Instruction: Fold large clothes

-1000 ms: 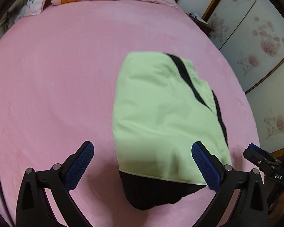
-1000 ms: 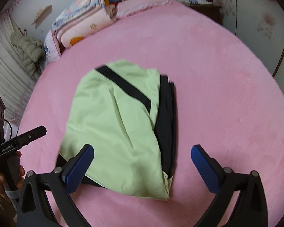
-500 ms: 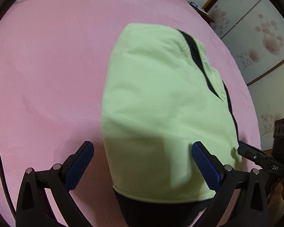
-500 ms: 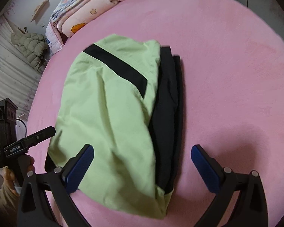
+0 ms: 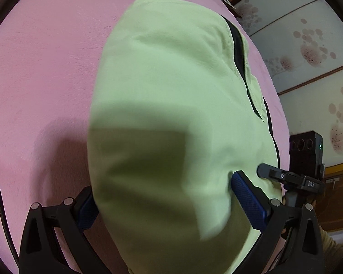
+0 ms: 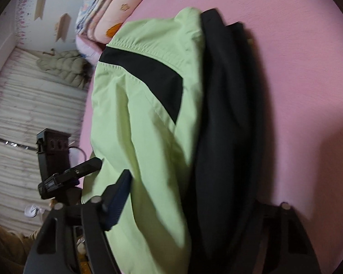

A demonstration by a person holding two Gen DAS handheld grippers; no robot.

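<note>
Garment, light green with black panels: folded jacket point(image 5: 171, 114) laid on the pink bed point(image 5: 45, 57). Left wrist view: left tool point(image 5: 169, 194) is set low over the near edge, jaws spread wide, cloth lying between them but not pinched, presumably for gripping the next fold. Right wrist view: right tool point(image 6: 194, 205) is likewise straddled wide across the jacket's point(image 6: 137, 137) near end, nothing clamped; its right finger is hidden by black fabric.

Both tongs point(image 5: 169, 202) point(image 6: 194, 207) spread wide
</note>
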